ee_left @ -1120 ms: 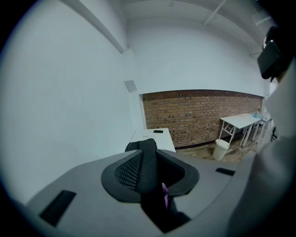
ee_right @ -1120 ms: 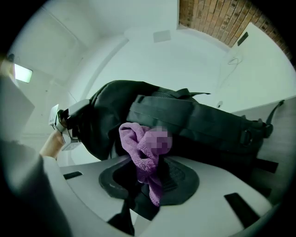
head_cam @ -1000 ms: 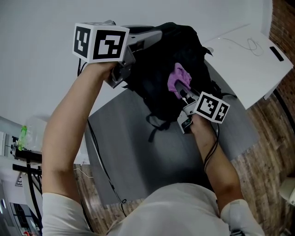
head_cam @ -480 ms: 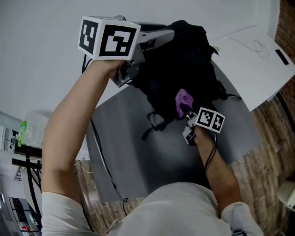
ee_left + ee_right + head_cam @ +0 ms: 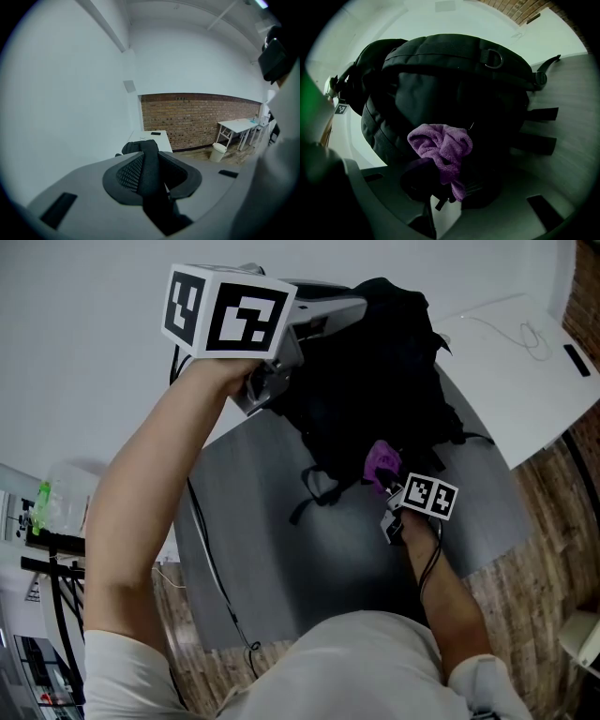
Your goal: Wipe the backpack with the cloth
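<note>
Purple cloth [image 5: 440, 145] bunched tight in right gripper [image 5: 449, 185], pressed low on black backpack [image 5: 375, 381]. Left gripper [image 5: 152, 177] clamps its strap [image 5: 149, 154], likely steadying the bag for wiping.

I count one black backpack [image 5: 375, 381], one purple cloth [image 5: 382, 459] and one grey worktop [image 5: 281, 531]. Two claws are mine, the left claw [image 5: 151, 176] and the right claw [image 5: 452, 187], each carrying one marker cube [image 5: 225, 315]. Far off stand two white worktops [image 5: 164, 140], I think, and one pale bin [image 5: 218, 151].
</note>
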